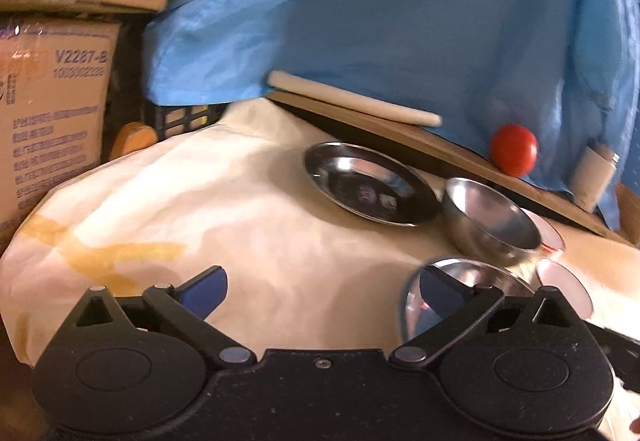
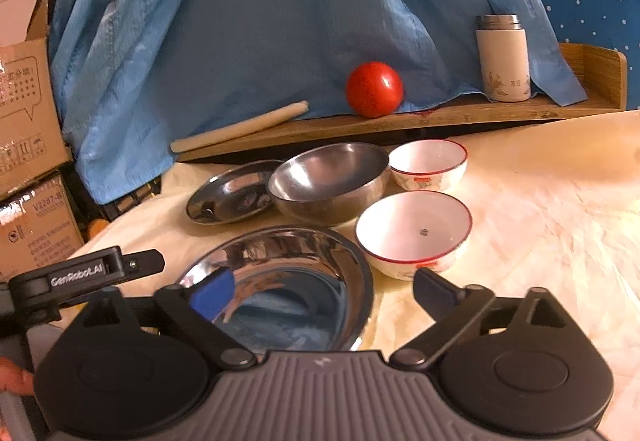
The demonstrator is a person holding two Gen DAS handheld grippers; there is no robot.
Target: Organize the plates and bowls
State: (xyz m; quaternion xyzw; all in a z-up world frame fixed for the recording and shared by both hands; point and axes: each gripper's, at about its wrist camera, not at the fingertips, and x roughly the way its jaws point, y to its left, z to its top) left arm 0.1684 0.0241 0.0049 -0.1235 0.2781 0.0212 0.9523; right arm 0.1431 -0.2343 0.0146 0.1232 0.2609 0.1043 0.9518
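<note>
Both my grippers, left gripper (image 1: 322, 291) and right gripper (image 2: 324, 291), gape wide, holding nothing. Near steel plate (image 2: 280, 281) lies under the right one; far steel plate (image 2: 228, 197), steel bowl (image 2: 328, 183) and two white bowls (image 2: 412, 233) sit just beyond.

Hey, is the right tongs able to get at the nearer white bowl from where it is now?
Probably yes. The right tongs stand open and empty, and the nearer white bowl sits just ahead of the right-side finger, upright, nothing over it. The steel plate lies beside it, not in the way.
</note>
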